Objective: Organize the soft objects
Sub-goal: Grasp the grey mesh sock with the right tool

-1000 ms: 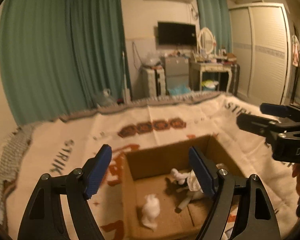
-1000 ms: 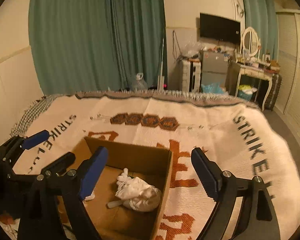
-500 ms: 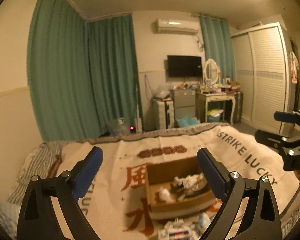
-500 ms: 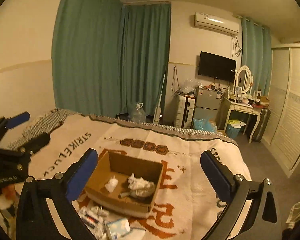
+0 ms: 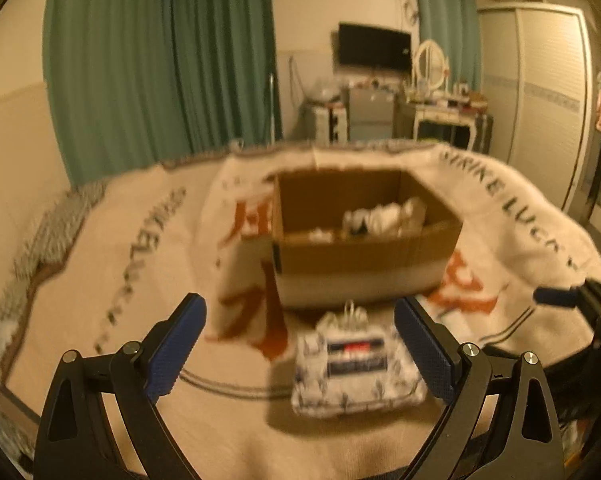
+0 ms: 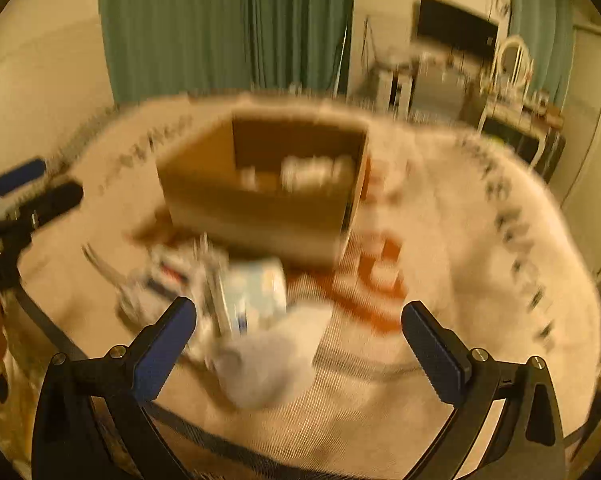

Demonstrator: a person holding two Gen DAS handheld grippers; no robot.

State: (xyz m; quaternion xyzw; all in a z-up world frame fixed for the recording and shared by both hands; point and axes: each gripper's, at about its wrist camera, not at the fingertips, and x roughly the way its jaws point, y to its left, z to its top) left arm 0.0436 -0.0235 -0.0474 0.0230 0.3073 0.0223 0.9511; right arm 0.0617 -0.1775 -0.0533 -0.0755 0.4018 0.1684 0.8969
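Note:
A cardboard box (image 5: 364, 256) stands on the bed blanket (image 5: 112, 280) with white soft items (image 5: 384, 216) inside; it also shows in the right wrist view (image 6: 256, 208). My left gripper (image 5: 300, 352) is open and empty, low over a soft tissue pack (image 5: 356, 368) in front of the box. My right gripper (image 6: 300, 344) is open and empty over a blurred pile: a light blue pack (image 6: 256, 292) and a white soft lump (image 6: 268, 360). The right gripper's blue tip shows at the left view's right edge (image 5: 556, 296).
The blanket carries orange and black lettering (image 5: 508, 208). Green curtains (image 5: 160, 64), a TV (image 5: 374, 46), a dressing table (image 5: 444, 116) and a wardrobe (image 5: 548, 92) stand beyond the bed. The right wrist view is motion-blurred.
Both grippers rose high above the bed, then dropped low and near in front of the box. The packs in front of the box now lie between the open fingers.

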